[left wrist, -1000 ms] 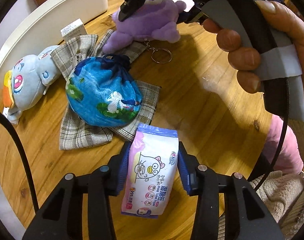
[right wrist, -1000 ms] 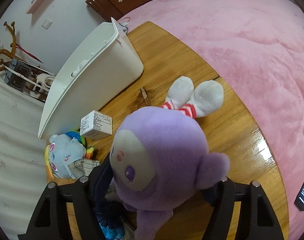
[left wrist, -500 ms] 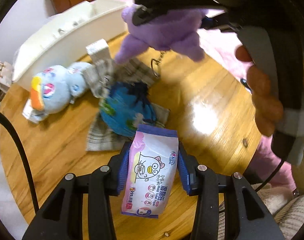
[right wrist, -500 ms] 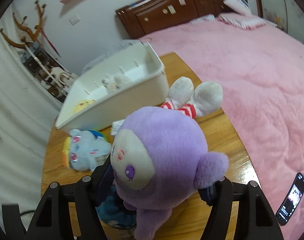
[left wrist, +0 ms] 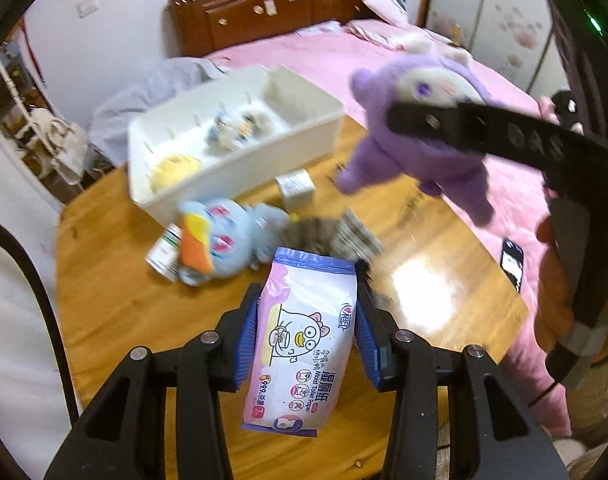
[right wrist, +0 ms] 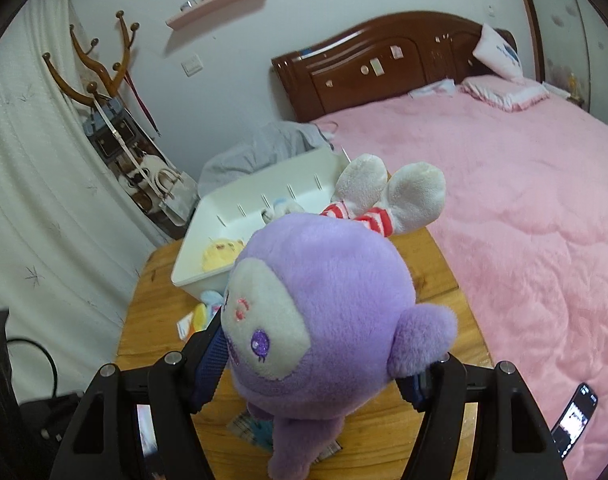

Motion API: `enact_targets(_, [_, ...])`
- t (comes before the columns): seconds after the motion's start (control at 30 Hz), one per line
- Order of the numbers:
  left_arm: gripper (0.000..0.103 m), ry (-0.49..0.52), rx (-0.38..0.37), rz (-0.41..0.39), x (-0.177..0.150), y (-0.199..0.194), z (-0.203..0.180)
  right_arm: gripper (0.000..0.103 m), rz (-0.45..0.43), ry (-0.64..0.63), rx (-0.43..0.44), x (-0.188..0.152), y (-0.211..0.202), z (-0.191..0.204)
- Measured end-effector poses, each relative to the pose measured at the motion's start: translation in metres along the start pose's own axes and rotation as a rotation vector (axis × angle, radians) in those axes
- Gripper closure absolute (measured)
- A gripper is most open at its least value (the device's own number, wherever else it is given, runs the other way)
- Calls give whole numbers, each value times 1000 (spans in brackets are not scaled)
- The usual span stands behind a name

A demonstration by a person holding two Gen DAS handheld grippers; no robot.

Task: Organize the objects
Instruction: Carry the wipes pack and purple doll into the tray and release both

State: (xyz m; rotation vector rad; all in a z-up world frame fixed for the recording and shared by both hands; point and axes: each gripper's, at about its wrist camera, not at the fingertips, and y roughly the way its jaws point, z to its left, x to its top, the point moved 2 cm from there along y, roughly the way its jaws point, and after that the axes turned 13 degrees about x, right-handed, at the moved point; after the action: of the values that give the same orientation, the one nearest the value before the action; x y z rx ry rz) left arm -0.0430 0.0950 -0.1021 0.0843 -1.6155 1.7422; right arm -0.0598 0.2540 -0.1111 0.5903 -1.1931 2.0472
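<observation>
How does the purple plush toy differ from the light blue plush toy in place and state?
The purple plush toy hangs in the air, clamped in the right gripper; the light blue plush toy lies loose on the wooden table. The purple one has white ears, the blue one an orange patch. Both are soft toys outside the white bin.

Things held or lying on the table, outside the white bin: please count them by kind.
Plush toys: 2 (purple plush, light blue plush)
Wet-tissue pack: 1
Small white box: 1
Small bottle: 1
Plaid cloth: 1
Blue pouch: 1
Total: 7
</observation>
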Motion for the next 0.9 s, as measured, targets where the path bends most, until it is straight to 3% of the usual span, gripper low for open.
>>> enact_targets(0.5, [56, -132, 103, -61, 84, -24, 65, 31, -119, -116, 15, 62, -25, 51])
enact_targets(0.9, [56, -236, 147, -75, 155, -28, 102, 31, -126, -177, -18, 117, -17, 67])
